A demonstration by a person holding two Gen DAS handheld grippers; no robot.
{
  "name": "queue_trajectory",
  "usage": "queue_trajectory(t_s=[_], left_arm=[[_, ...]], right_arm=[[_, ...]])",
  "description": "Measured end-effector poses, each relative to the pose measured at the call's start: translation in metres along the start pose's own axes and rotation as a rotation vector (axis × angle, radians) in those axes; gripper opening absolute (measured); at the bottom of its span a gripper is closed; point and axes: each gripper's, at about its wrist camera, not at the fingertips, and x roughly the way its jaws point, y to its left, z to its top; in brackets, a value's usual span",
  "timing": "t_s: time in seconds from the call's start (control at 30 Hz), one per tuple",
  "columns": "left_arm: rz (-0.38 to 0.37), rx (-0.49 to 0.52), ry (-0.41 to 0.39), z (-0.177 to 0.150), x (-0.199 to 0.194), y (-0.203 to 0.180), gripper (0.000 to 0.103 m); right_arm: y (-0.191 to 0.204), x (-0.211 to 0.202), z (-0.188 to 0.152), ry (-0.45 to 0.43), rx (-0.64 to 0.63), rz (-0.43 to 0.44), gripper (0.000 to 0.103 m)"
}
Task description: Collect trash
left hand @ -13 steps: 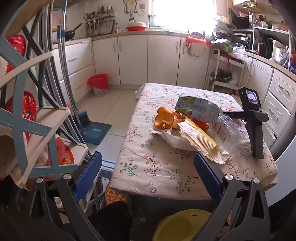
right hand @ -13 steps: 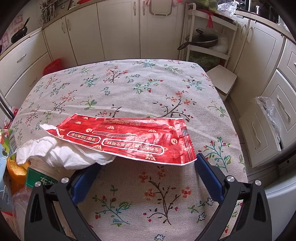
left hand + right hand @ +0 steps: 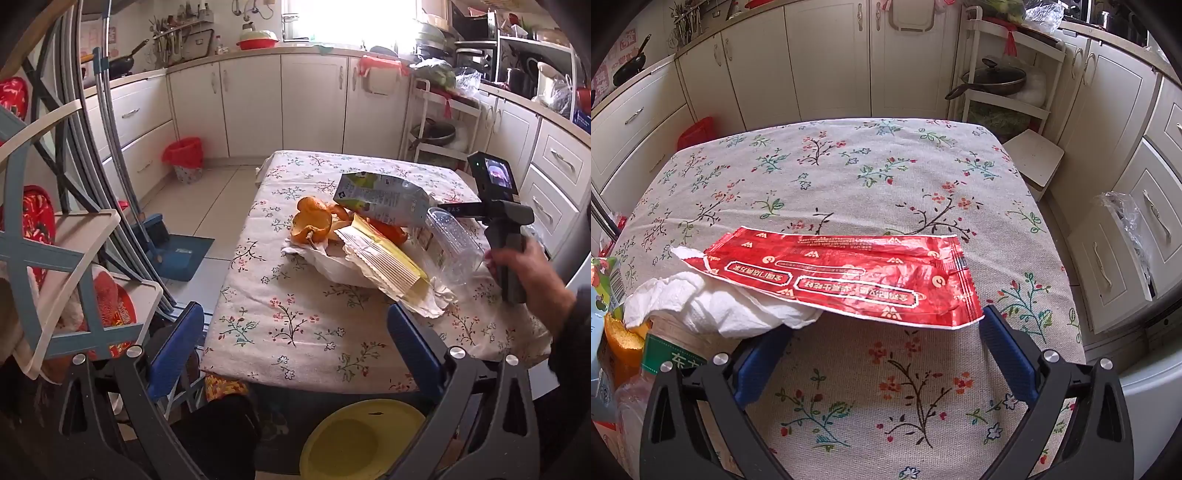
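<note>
Floral cotton covers the table [image 3: 295, 332], the landmark for all positions given here. Near the table's middle, toward its right edge in the left wrist view, lies the heap of trash: orange peel [image 3: 314, 223] on the side facing the window, a grey-green carton [image 3: 382, 203] propped across the top, a yellow-and-white paper packet [image 3: 384, 264] slanting down toward the near edge, a clear plastic bottle [image 3: 454, 251] on the right flank, and crumpled white tissue [image 3: 332, 264] beneath them all. The left gripper [image 3: 295, 343] hovers off the table's near edge with its blue-padded jaws spread wide and nothing between them; a yellow bowl [image 3: 365, 439] sits below it, under the table's edge. At the heap's right side a hand [image 3: 524, 269] holds the handle of the right gripper, whose rear screen faces this camera. In the right wrist view, the right gripper [image 3: 886, 350] points steeply down at the cloth, jaws likewise fully apart and empty. Just beyond its fingertips a flattened red wrapper [image 3: 849, 275] lies on the table, its left end resting on the white tissue [image 3: 716, 306]; the wrapper's near edge overlaps both blue pads in the picture, though whether it touches them cannot be told. A red-lined waste bin [image 3: 183, 158] stands on the floor well apart from the table, against the far cabinets.
</note>
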Motion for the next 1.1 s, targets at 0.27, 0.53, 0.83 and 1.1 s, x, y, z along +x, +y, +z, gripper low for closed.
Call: queue_trajectory(t_s=[0.27, 0.53, 0.83, 1.1], left_arm=[[0.018, 0.0, -0.005, -0.001, -0.003, 0.0, 0.095], [0.035, 0.013, -0.064, -0.018, -0.073, -0.009, 0.095], [0.078, 0.024, -0.076, -0.055, -0.148, -0.023, 0.095], [0.053, 0.002, -0.106, -0.075, -0.197, -0.019, 0.095]], right_arm=[[-0.02, -0.048, -0.023, 0.033, 0.078, 0.022, 0.096], [-0.01, -0.248, -0.139, -0.334, 0.047, 0.021, 0.096], [0.034, -0.335, -0.261, -0.335, 0.016, 0.216, 0.096], [0.04, -0.373, -0.286, -0.404, 0.042, 0.228, 0.096]])
